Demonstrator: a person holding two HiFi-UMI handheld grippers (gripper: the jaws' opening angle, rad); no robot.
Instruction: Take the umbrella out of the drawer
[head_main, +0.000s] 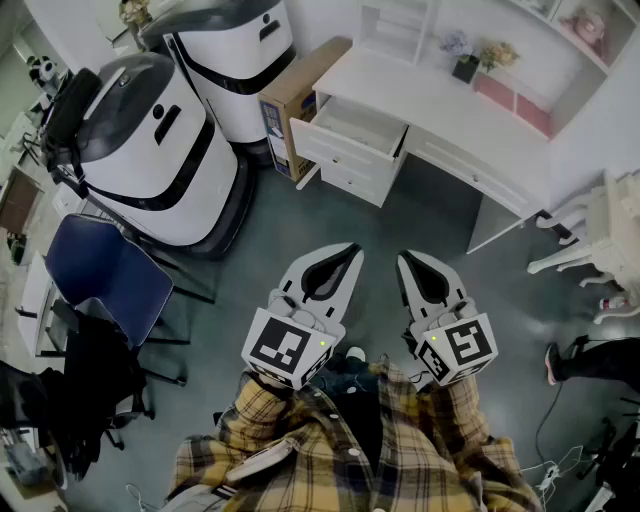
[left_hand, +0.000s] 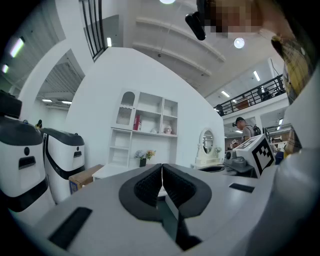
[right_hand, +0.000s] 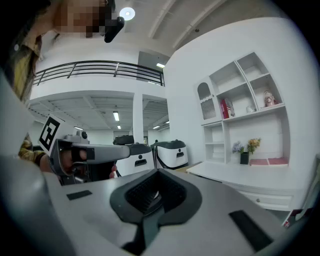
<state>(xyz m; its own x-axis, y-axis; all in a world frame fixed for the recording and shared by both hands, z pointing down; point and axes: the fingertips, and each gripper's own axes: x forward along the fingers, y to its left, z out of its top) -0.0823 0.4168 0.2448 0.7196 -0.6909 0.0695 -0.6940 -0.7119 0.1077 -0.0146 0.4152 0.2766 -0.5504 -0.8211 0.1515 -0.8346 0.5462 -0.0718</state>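
The white desk (head_main: 440, 95) stands across the floor at the upper right, and its upper left drawer (head_main: 352, 128) is pulled open. No umbrella shows in any view; what I see of the drawer's inside is white. My left gripper (head_main: 351, 249) and right gripper (head_main: 404, 258) are side by side low in the head view, both pointing toward the desk and well short of it. The left gripper's (left_hand: 161, 181) jaws are pressed together with nothing between them. The right gripper's (right_hand: 154, 192) jaws also look closed and empty.
Two large white machines with black trim (head_main: 155, 150) (head_main: 235, 50) stand at the left, a cardboard box (head_main: 300, 95) between them and the desk. A blue chair (head_main: 105, 275) is at the left, a white chair (head_main: 600, 225) at the right. Shelves (head_main: 500, 55) hold flowers.
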